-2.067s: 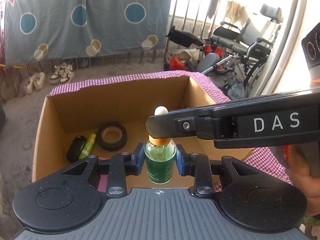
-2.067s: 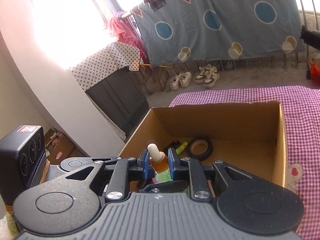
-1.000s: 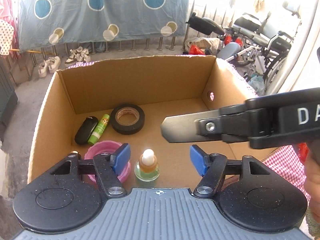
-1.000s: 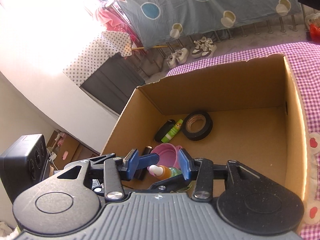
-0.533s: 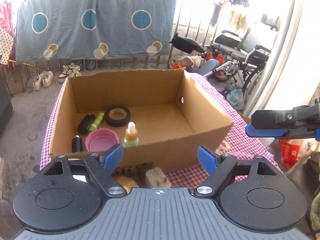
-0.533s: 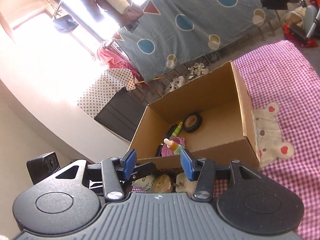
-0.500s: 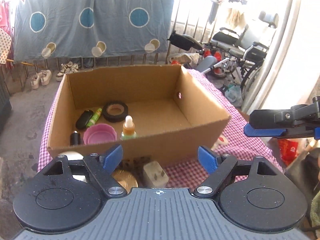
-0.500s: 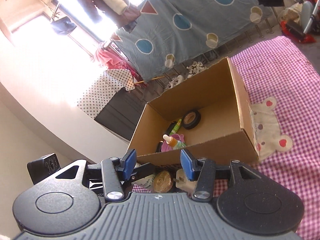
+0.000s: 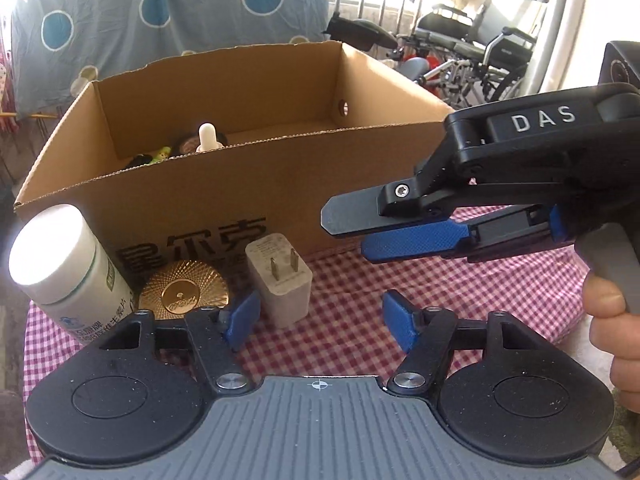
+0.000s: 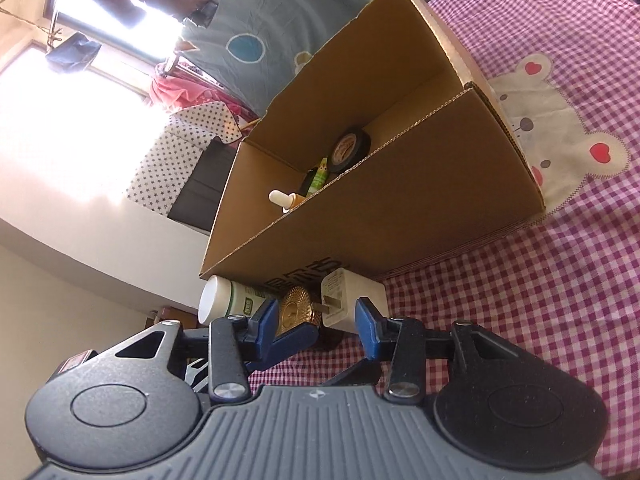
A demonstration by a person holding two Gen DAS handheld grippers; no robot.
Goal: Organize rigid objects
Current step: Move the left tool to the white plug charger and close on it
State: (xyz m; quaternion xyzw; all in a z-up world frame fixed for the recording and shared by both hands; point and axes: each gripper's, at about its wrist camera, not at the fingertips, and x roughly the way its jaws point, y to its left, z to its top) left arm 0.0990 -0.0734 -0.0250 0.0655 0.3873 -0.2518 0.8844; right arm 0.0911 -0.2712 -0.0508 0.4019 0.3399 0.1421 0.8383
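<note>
You have pulled both grippers back out of the cardboard box (image 9: 248, 184) and dropped them low over the pink checked cloth (image 9: 344, 320) at its near wall; a second ago they were over the box interior, where the dropper bottle (image 9: 207, 136) had just been let go. That bottle now stands inside, only its white bulb showing above the near rim, so that item reads as done and you are lining up the next pick.

Your left gripper (image 9: 318, 322) hangs with nothing between its blue pads, its jaws closing from a wide gap. The white plug adapter (image 9: 280, 280) sits just inside the left pad, prongs facing you. Your right gripper (image 9: 400, 228) reaches in from the right, tilted on its side and empty, jaws closing too; its own camera lines the adapter and the gold disc (image 10: 298, 312) up between its pads, untouched.

Three things wait outside, side by side at the foot of the box: the white pill bottle (image 9: 64, 260) upright at the left, the gold disc, the adapter.

Inside, from your right camera: the black tape roll (image 10: 350, 148), a green tube (image 10: 320, 176), a dark object beside it that is too hidden to name, and the dropper bottle at the near left.
</note>
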